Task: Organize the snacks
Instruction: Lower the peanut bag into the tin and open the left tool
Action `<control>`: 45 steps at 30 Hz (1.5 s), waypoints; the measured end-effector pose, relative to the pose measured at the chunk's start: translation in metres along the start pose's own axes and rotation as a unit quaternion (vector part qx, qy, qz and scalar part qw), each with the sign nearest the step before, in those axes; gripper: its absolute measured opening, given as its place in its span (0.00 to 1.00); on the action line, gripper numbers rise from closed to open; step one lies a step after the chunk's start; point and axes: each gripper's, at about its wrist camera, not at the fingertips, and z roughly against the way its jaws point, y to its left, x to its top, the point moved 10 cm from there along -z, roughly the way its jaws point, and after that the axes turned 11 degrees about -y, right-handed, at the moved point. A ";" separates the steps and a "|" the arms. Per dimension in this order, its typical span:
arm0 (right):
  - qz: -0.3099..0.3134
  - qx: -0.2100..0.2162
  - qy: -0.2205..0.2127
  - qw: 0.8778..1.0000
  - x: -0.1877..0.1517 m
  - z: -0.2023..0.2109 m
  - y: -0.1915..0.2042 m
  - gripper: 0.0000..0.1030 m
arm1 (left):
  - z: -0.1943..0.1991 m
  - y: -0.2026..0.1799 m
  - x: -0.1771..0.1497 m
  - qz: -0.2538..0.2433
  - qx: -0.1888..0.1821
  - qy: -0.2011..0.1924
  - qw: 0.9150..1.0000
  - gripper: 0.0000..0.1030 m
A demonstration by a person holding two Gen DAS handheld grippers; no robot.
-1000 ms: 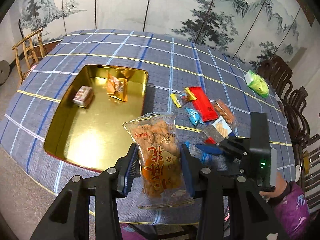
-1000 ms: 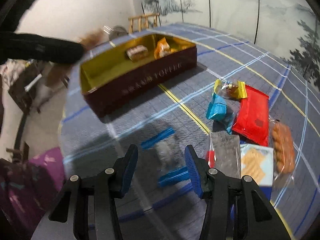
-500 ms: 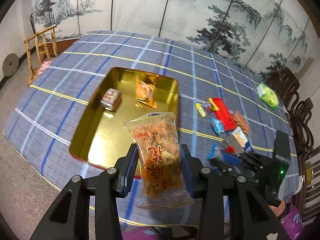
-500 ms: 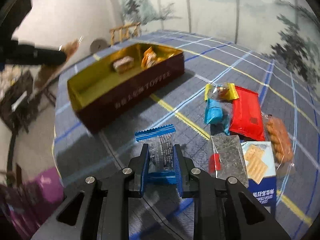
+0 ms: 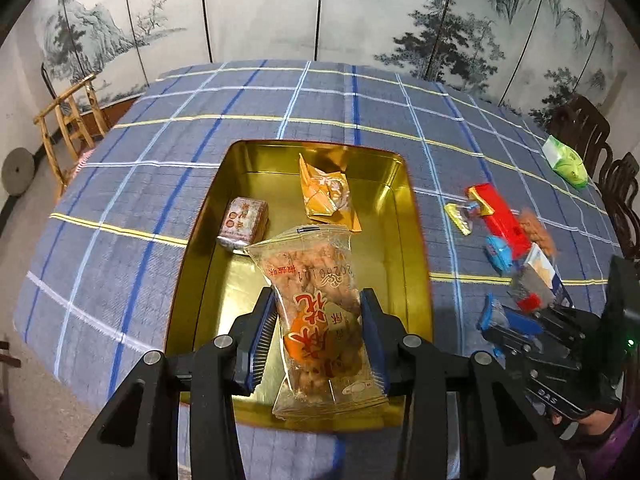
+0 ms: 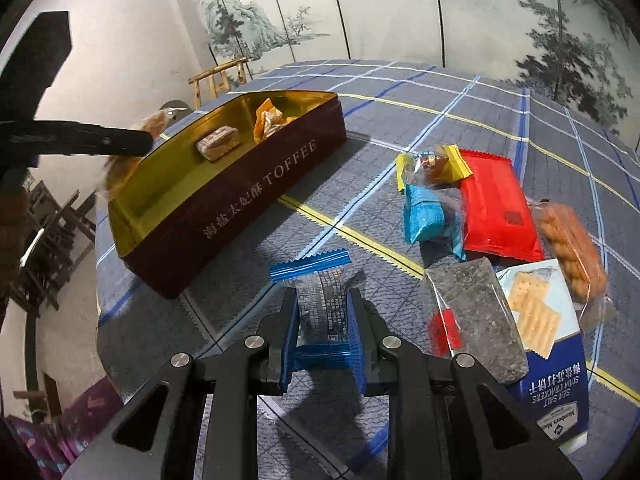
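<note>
My left gripper (image 5: 318, 332) is shut on a clear snack bag with orange print (image 5: 316, 304) and holds it above the near end of the gold toffee tin (image 5: 416, 248). The tin holds a brown wrapped block (image 5: 244, 222) and an orange packet (image 5: 326, 196). My right gripper (image 6: 322, 320) is shut on a blue-edged clear snack packet (image 6: 320, 300), just above the cloth beside the tin (image 6: 256, 184). It also shows in the left wrist view (image 5: 504, 324). Loose snacks lie to the right: red packet (image 6: 494, 204), blue packet (image 6: 422, 216), soda crackers (image 6: 540, 324).
A blue plaid tablecloth (image 5: 200, 100) covers the round table. A dark grey packet (image 6: 476, 312), a yellow-ended candy (image 6: 432, 164) and a twisted-snack bag (image 6: 568, 244) lie near the crackers. A green packet (image 5: 566, 162) sits far right. Wooden chairs (image 5: 72, 120) ring the table.
My left gripper carried the snack bag from the table's near edge to over the tin. My right gripper closed on the blue-edged packet and lifted it slightly.
</note>
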 end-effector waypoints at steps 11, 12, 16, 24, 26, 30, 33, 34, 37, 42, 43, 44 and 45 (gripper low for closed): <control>-0.006 0.002 0.000 1.000 0.000 0.001 0.000 0.23 | -0.043 0.017 0.022 -0.008 0.017 0.017 1.000 0.37; -0.006 0.002 0.000 1.000 0.000 0.000 0.000 0.23 | -0.046 0.019 0.024 -0.004 0.019 0.018 1.000 0.37; -0.008 0.001 0.000 1.000 0.000 0.001 -0.001 0.23 | -0.061 0.023 0.037 -0.003 0.029 0.020 0.999 0.37; -0.010 0.003 0.000 1.000 0.000 0.001 -0.002 0.23 | -0.092 0.033 0.049 0.005 0.041 0.038 0.998 0.37; -0.010 0.003 0.000 1.000 0.000 0.002 -0.002 0.23 | -0.095 0.033 0.052 0.009 0.040 0.037 0.998 0.37; -0.011 0.003 0.000 1.000 0.000 0.002 -0.002 0.23 | -0.103 0.034 0.054 0.009 0.048 0.041 0.998 0.37; -0.011 0.002 0.000 1.000 0.000 0.002 -0.002 0.23 | -0.108 0.036 0.055 0.007 0.051 0.044 0.998 0.37; -0.011 0.002 0.000 1.000 0.000 0.002 -0.002 0.23 | -0.109 0.036 0.055 0.008 0.050 0.045 0.998 0.37; -0.011 0.002 0.000 1.000 0.000 0.002 -0.002 0.23 | -0.110 0.036 0.056 0.009 0.050 0.042 0.998 0.38; -0.011 0.001 0.000 1.000 0.000 0.002 -0.002 0.23 | -0.108 0.038 0.058 0.004 0.061 0.031 0.998 0.44; -0.010 0.001 0.000 1.000 0.000 0.002 -0.003 0.23 | -0.106 0.039 0.058 0.002 0.067 0.025 0.997 0.51; -0.010 0.000 0.000 1.000 0.000 0.002 -0.003 0.23 | -0.104 0.041 0.059 0.000 0.073 0.020 0.997 0.54; -0.010 0.000 0.000 1.000 0.000 0.002 -0.003 0.23 | -0.101 0.041 0.059 -0.002 0.077 0.015 0.997 0.55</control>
